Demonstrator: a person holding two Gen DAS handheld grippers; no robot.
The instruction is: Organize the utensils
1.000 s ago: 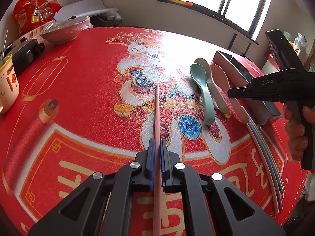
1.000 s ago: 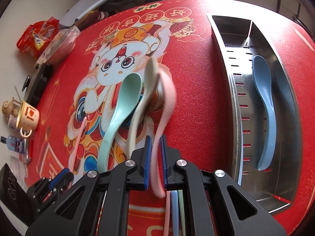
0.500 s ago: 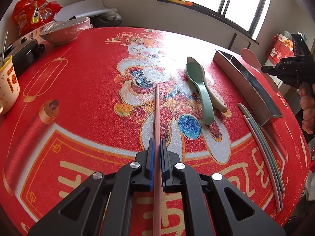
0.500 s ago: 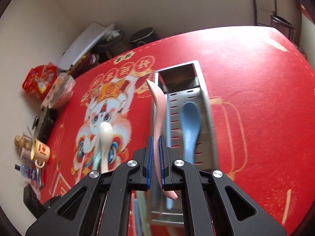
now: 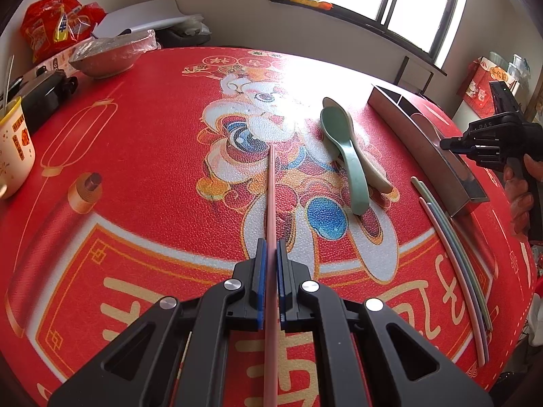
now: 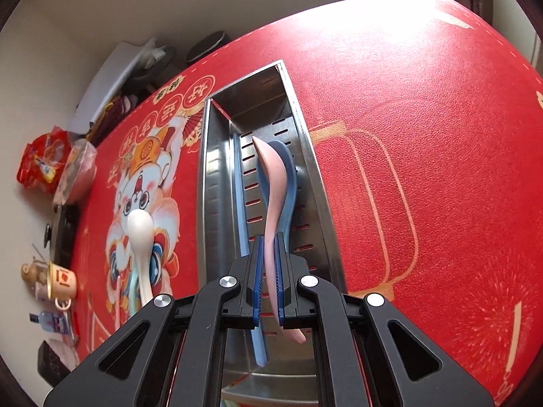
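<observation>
Spoon handling looks easy: the pink spoon [image 6: 273,190] seems light, stiff and smooth, so it may swivel in a narrow pinch. The right tongs [image 6: 269,281] pinch it at mid-handle, bowl forward, above the blue spoon [image 6: 288,183] in the steel tray [image 6: 315,176] at frame centre. The tray's thin walls leave a tight slot; open red desk [image 6: 424,118] lies to the right. The left tongs [image 5: 270,281] pinch a pink chopstick [image 5: 271,196], slim and rigid, over the desk. Green spoon [image 5: 346,156] and loose chopsticks [image 5: 451,254] wait at right.
</observation>
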